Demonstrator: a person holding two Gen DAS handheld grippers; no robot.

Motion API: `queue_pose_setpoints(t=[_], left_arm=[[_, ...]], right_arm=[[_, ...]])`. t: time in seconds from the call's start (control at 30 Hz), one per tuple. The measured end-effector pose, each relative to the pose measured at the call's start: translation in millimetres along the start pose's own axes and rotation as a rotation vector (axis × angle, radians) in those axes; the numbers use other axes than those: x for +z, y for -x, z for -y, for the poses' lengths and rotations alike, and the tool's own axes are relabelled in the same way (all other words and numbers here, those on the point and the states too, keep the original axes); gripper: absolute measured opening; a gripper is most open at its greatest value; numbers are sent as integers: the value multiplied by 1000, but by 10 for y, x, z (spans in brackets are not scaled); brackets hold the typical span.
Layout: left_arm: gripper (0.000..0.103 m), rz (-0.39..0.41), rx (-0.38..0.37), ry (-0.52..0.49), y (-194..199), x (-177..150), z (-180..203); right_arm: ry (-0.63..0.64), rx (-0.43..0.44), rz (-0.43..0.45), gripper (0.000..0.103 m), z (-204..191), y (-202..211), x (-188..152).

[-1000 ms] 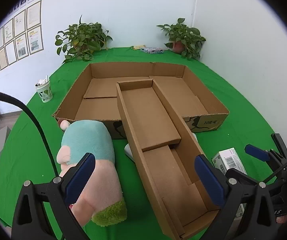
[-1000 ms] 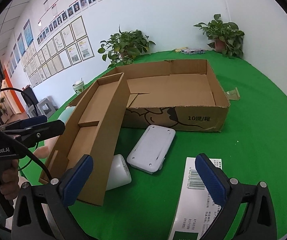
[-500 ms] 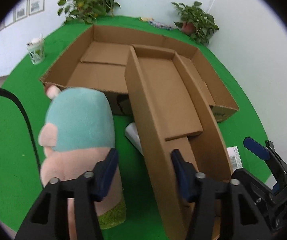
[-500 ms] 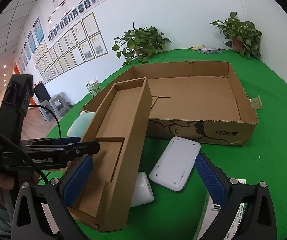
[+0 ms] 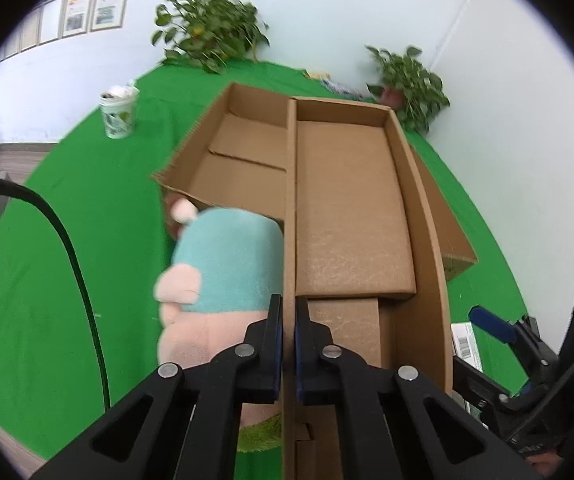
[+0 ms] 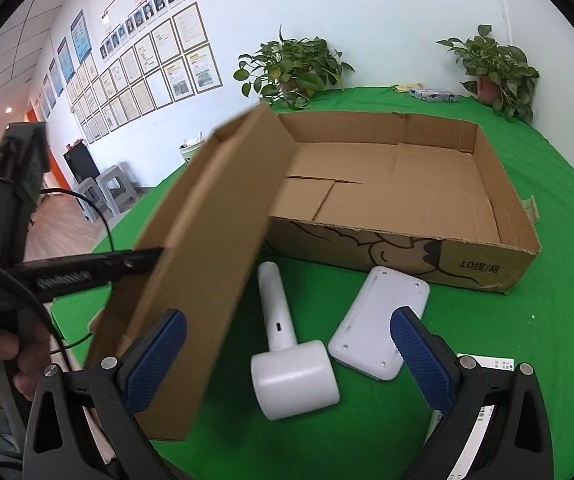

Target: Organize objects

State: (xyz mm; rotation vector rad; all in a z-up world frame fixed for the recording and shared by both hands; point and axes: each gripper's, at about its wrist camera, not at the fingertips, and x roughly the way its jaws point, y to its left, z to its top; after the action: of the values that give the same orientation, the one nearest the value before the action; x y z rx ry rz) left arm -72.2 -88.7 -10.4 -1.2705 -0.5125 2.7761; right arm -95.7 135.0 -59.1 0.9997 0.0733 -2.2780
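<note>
My left gripper (image 5: 289, 316) is shut on the left side wall of a long narrow cardboard box (image 5: 351, 216) and holds it tilted up off the table; the box also shows in the right wrist view (image 6: 207, 248). A teal and pink plush toy (image 5: 223, 276) lies just left of it. A large shallow cardboard box (image 6: 407, 196) sits behind. My right gripper (image 6: 287, 344) is open above a white hammer-shaped device (image 6: 287, 356) and a white flat device (image 6: 379, 328).
A white printed carton (image 6: 487, 364) lies at the right under my right finger. A paper cup (image 5: 119, 112) stands at the far left. Two potted plants (image 6: 295, 68) (image 6: 495, 72) stand by the wall. The green table edge curves around.
My left gripper closed on the narrow box's left wall and lifted that box, which uncovered the white hammer-shaped device. My right gripper stayed open.
</note>
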Motion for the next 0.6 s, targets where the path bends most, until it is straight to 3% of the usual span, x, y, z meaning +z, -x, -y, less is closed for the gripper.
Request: queue_pose_setpoints(t=[0.23, 0.33, 0.43, 0.53, 0.6], left_arm=[[4, 43, 141, 68, 473, 28, -582], [4, 66, 158, 86, 635, 43, -796], [4, 28, 260, 62, 574, 37, -980], [4, 25, 220, 120, 593, 54, -1223], [6, 9, 229, 86, 570, 60, -1265]], right_arm=[[73, 54, -35, 103, -384, -164, 63], [97, 59, -52, 103, -511, -227, 53], [89, 72, -58, 103, -589, -255, 63], [88, 76, -62, 103, -642, -283, 64], [93, 74, -63, 103, -687, -279, 51]])
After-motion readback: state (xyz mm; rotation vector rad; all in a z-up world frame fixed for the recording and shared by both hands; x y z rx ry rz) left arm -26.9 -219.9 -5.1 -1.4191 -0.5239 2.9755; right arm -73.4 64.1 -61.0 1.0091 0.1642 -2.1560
